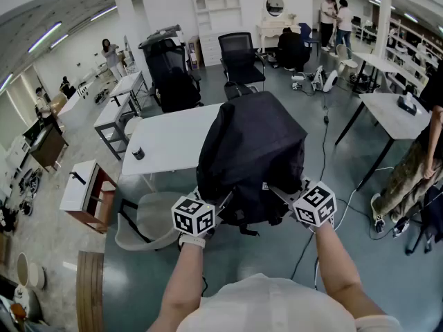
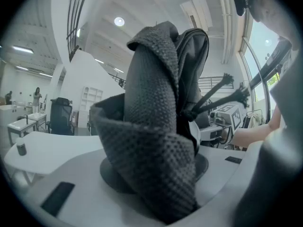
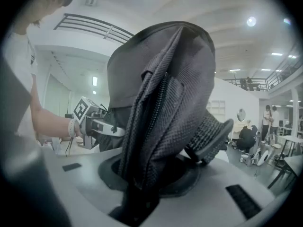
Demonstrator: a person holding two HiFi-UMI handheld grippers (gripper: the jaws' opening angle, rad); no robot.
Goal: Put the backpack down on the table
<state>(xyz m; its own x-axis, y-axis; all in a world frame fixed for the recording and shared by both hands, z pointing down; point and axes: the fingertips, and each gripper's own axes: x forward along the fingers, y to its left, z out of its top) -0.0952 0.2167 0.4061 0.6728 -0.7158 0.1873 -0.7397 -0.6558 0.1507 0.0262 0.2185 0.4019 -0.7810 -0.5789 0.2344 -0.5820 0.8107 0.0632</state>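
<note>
A black backpack hangs in front of me, over the right part of the white table; I cannot tell whether its bottom touches the tabletop. My left gripper is shut on a fold of the bag's mesh padding at the near left corner. At the near right corner my right gripper is shut on dark woven fabric beside a zip. Both pairs of jaws are largely hidden by the cloth. Each gripper view also shows the other gripper across the bag.
A small dark cylinder stands on the table's left part. A grey chair sits at the table's near left corner, black office chairs behind it. More white tables and a standing person are at right.
</note>
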